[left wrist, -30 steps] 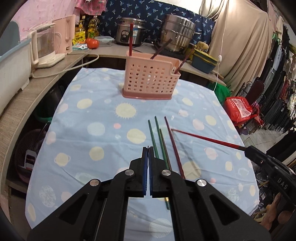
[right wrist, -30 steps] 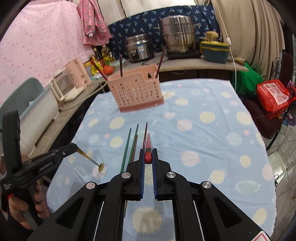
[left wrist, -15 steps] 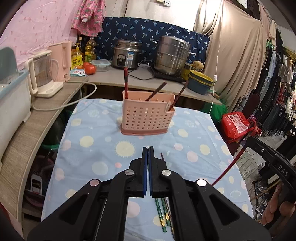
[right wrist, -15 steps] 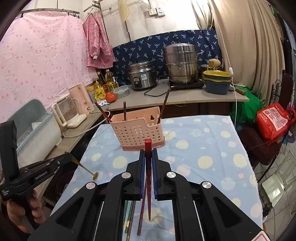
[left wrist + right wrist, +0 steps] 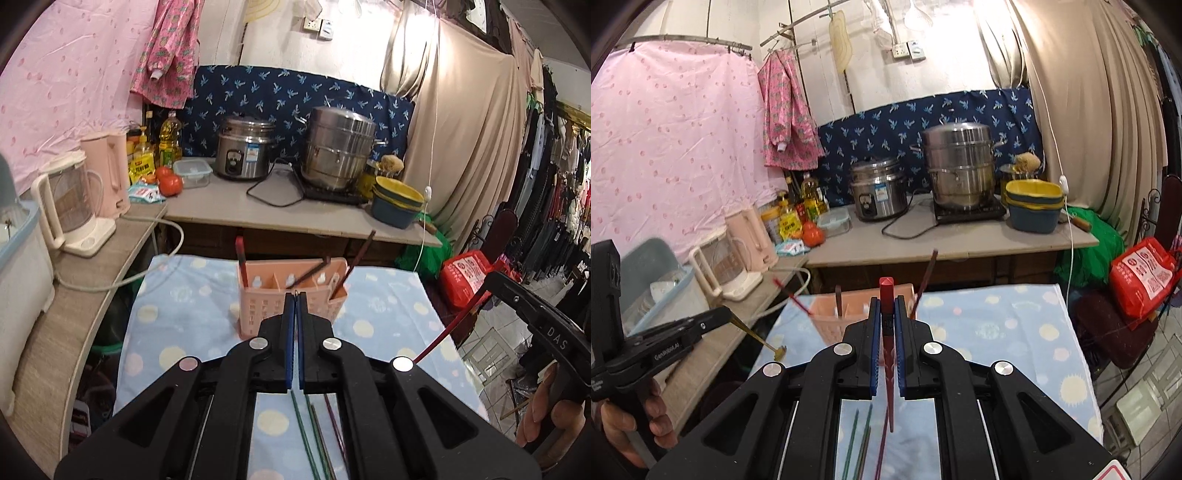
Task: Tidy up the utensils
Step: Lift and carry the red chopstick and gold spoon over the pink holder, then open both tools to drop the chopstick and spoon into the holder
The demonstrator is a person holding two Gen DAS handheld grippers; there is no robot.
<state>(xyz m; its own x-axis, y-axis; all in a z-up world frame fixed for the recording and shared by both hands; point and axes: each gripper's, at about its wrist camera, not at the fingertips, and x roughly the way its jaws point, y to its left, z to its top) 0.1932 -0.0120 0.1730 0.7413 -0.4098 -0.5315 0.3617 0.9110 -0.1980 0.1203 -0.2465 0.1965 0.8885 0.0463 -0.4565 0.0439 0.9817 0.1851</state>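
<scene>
Your right gripper: jaws clamp red chopstick, frame centre. Your left gripper: jaws clamp thin gold utensil, visible only in right view. Pink basket mid-frame on surface.

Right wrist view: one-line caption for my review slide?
Right claw shut on a red chopstick, raised before the pink utensil basket; loose chopsticks lie below.

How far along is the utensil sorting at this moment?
Partly done: three chopsticks already stand in the pink caddy. In hand: the right gripper is shut on a red chopstick, and the left gripper holds a thin gold utensil. Left: several green and purple chopsticks lie on the tablecloth.
</scene>
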